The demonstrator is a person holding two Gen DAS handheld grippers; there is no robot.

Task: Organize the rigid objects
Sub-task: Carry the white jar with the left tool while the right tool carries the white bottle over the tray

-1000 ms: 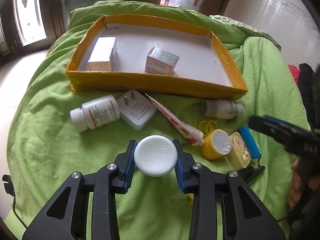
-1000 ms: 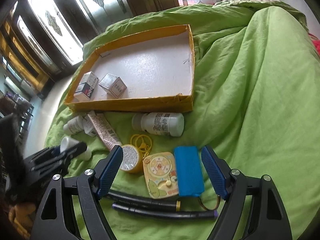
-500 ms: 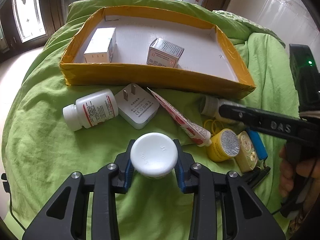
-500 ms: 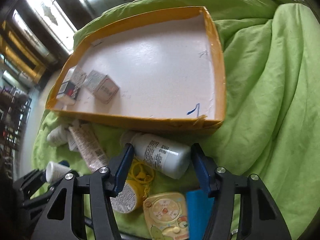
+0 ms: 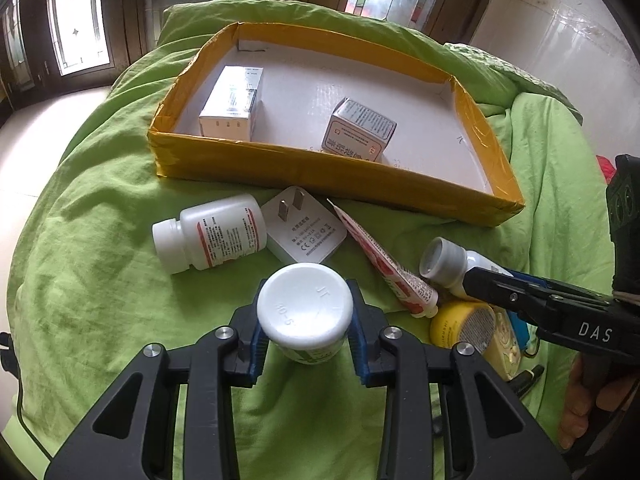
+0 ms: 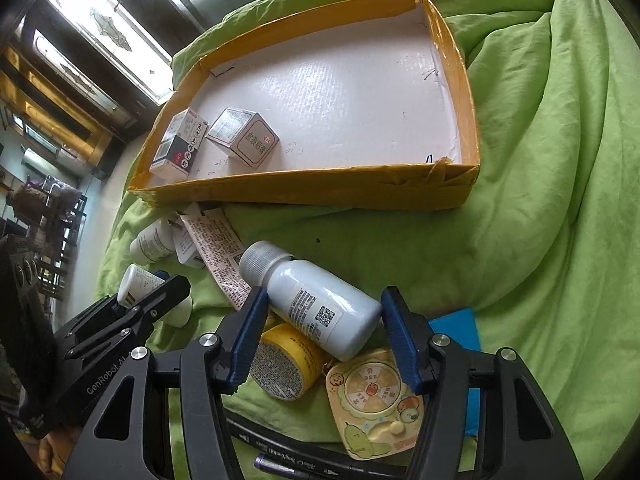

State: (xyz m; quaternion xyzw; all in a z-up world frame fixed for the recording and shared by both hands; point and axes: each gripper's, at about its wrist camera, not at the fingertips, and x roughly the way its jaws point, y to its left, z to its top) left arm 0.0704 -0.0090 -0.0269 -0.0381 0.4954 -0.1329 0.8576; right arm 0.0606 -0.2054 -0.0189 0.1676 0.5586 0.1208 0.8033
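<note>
Only the right wrist view shows two pens [image 6: 312, 458] below the bee card [image 6: 374, 404].

Soft, wrinkly green cloth blanket [image 6: 540, 160]. Cardboard tray [image 6: 320, 192] with shiny yellow tape outside, bumpy white inside. Smooth white plastic bottle [image 6: 324, 308]. Shiny paper boxes [image 5: 360, 128].

A crumpled green bedspread [image 5: 100, 248] fills most of both views. In the left wrist view, dark wooden window frames [image 5: 128, 12] with patterned glass panes [image 5: 80, 20] stand at twelve and ten o'clock, a pale glossy wall [image 5: 560, 40] at two o'clock. In the right wrist view, a dark rack [image 6: 60, 216] of indistinct clutter stands at nine o'clock.
</note>
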